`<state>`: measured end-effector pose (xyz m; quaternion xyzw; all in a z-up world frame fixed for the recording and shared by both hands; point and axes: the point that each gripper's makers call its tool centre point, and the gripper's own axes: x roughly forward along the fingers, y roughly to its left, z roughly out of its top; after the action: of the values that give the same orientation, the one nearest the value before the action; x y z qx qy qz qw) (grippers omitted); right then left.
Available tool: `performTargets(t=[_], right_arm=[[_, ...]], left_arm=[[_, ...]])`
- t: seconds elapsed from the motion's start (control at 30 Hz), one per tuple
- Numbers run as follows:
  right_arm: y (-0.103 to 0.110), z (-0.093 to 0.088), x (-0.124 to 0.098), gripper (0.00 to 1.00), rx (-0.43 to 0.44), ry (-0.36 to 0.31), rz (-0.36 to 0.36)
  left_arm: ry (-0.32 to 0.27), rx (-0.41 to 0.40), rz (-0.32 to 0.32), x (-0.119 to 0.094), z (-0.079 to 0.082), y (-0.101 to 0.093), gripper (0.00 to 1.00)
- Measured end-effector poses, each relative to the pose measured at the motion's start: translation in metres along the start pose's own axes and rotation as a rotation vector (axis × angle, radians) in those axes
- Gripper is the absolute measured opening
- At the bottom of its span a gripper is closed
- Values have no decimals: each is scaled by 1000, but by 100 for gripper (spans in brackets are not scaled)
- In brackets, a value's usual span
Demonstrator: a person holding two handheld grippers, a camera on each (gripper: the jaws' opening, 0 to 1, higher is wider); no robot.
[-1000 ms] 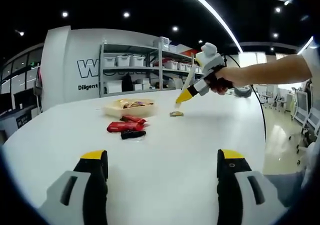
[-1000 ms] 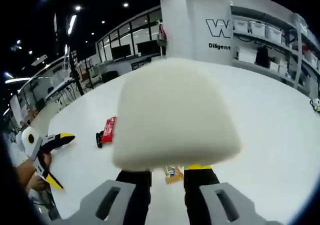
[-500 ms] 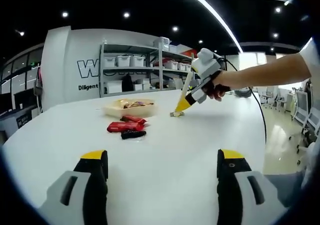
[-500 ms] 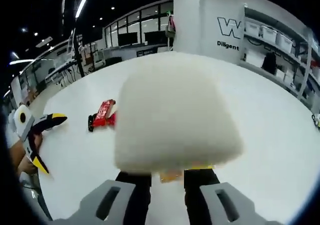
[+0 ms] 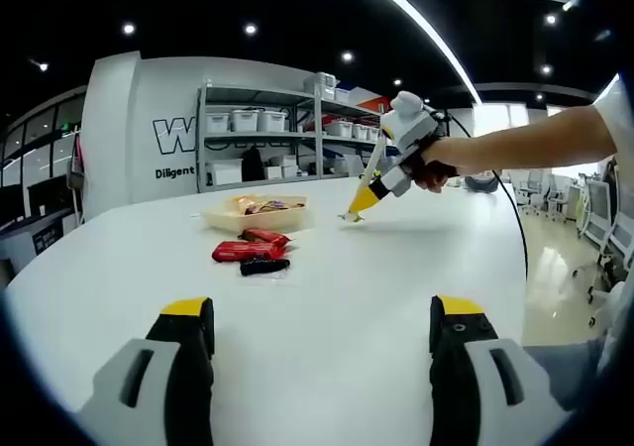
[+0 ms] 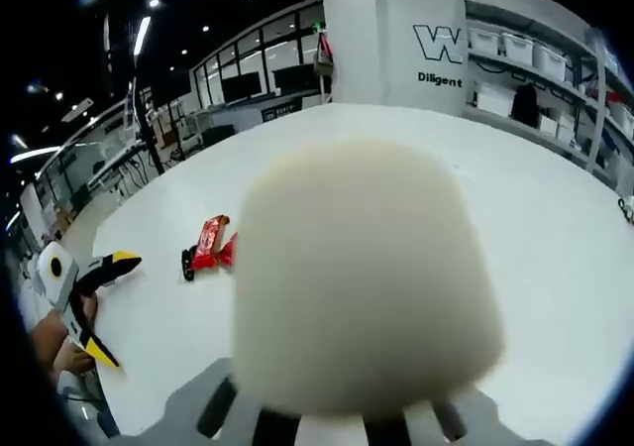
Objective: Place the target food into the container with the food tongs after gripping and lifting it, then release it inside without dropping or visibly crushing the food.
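My left gripper [image 5: 322, 312] is open over the near part of the white table [image 5: 337, 278], with nothing between its jaws. Across the table a person's hand holds my right gripper [image 5: 363, 200], shut on cream food tongs [image 5: 373, 165] that point down. At the tongs' tip is a small tan food piece [image 5: 353, 216], just above the table. A shallow container [image 5: 256, 212] with snacks in it stands left of that. In the right gripper view the blurred cream back of the tongs [image 6: 362, 287] hides my right jaws and the food.
Red snack packets [image 5: 248, 250] and a black one [image 5: 264, 266] lie in front of the container; the packets [image 6: 208, 244] also show in the right gripper view. My left gripper [image 6: 111, 307] shows there at far left. Shelving with bins [image 5: 267, 134] stands behind the table.
The tongs dipped onto the food piece lying on the table, then rose slightly; the piece has left its spot and sits at the tongs' tip. My left gripper stayed still.
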<state>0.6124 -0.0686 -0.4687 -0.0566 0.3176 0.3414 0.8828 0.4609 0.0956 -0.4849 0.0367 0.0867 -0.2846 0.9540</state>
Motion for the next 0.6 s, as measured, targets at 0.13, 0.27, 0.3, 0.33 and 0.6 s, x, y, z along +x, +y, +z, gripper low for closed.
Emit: performTargets(t=[0.13,0.27,0.3,0.33,0.6], right_arm=[[1,20,-10,12,18,-47,11],[4,35,-10,12,27,-63,22],[5,38,-10,12,24,-65,23],[8,41,-9,12,16,-70,24],[15,60,17,12,8,-85,34]], left_arm=[[0,0,0,0,0,0,89],[2,0,1,0,0,0,89],[2,0,0,0,0,0,88],[1,3,0,0,0,0,88],[-3,8,1,0,0,-1,88]])
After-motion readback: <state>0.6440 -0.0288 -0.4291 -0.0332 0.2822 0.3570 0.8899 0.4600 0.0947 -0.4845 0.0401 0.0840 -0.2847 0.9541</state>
